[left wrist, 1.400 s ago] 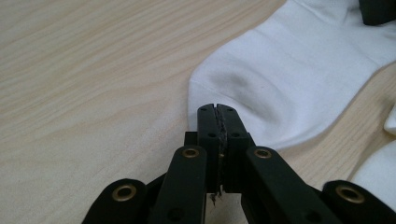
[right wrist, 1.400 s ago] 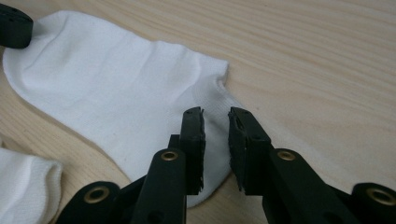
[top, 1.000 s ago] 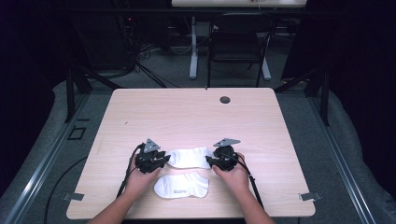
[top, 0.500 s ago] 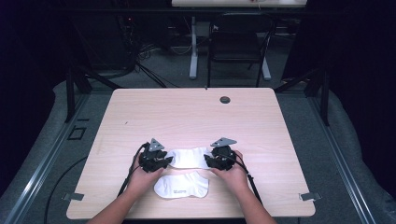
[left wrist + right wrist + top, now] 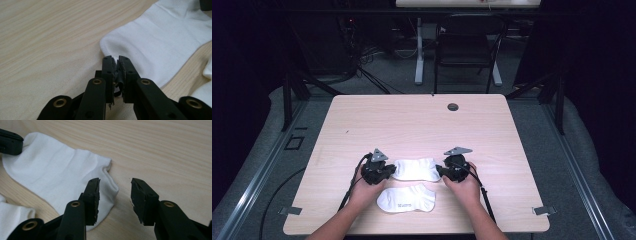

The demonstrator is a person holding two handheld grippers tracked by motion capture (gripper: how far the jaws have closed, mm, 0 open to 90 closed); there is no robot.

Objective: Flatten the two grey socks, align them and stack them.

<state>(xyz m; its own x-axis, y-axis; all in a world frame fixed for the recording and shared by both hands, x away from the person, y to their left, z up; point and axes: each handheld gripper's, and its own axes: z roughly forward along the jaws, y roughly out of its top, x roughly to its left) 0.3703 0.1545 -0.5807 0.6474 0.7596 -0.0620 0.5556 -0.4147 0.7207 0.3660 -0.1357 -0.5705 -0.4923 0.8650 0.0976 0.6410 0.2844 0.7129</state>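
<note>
High view first: the far sock (image 5: 414, 169) lies flat near the front of the table (image 5: 422, 120), its long axis running left to right, stretched between the two tools. The left gripper (image 5: 384, 172) sits at the sock's left end, the right gripper (image 5: 443, 172) at its right end, so each hand is nearest its own end.

Left gripper view: the jaws stand nearly together right at the sock's rounded edge (image 5: 155, 47), with only a sliver of gap; whether any cloth is truly pinched between them I cannot tell, as the edge seems to stop just ahead of the tips.

Right gripper view: these jaws stand wide apart and hold nothing. One jaw rests over the sock's cuffed end (image 5: 62, 177), the other over bare wood, so the hem lies between them, ready, I'd judge, for a closing bite.

A second sock (image 5: 406, 199) lies just nearer the person, parallel to the first and close by it, between the two hands. It could snag if either tool dips low. Farther off, a small dark grommet (image 5: 453, 106) sits near the table's back edge, and a chair (image 5: 467, 47) stands beyond, well clear.
</note>
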